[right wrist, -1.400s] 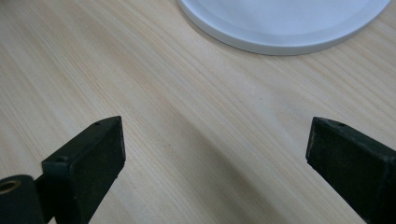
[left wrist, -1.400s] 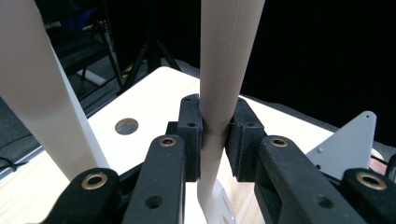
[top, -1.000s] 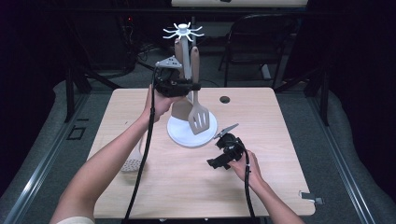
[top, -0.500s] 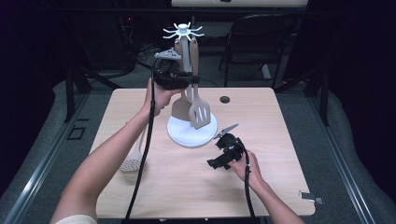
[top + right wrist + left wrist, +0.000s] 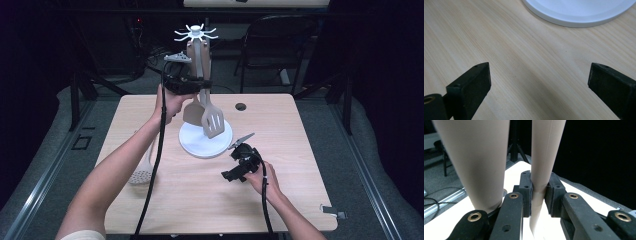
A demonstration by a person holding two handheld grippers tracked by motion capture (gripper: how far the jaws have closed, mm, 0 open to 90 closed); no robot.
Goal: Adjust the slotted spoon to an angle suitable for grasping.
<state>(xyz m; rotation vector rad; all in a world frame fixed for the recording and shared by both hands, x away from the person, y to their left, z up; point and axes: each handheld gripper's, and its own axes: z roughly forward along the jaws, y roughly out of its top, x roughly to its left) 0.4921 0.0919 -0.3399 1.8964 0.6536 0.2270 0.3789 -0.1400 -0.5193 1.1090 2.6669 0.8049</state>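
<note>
A white utensil stand with a round base (image 5: 192, 144) and a ring of hooks on top (image 5: 196, 34) stands mid-table. My left gripper (image 5: 200, 86) is raised beside its post, shut on the handle of a beige slotted spatula (image 5: 213, 120) that hangs blade down over the base. In the left gripper view the pads (image 5: 527, 192) pinch that handle (image 5: 545, 150), and a second beige handle (image 5: 474, 162) stands close by at the left. That second utensil (image 5: 192, 112) hangs from the stand. My right gripper (image 5: 231, 164) rests low on the table by the base, open, nothing between its jaws (image 5: 539, 82).
A beige slotted spoon (image 5: 141, 175) lies on the table's left part, under the left forearm. The wooden table (image 5: 300, 150) has a dark round hole (image 5: 240, 106) at the back. A chair (image 5: 275, 45) stands behind the table. The base's rim (image 5: 579, 15) is just ahead of the right jaws.
The left gripper and the spatula have edged slightly upward along the stand. The right gripper has stayed where it was.
</note>
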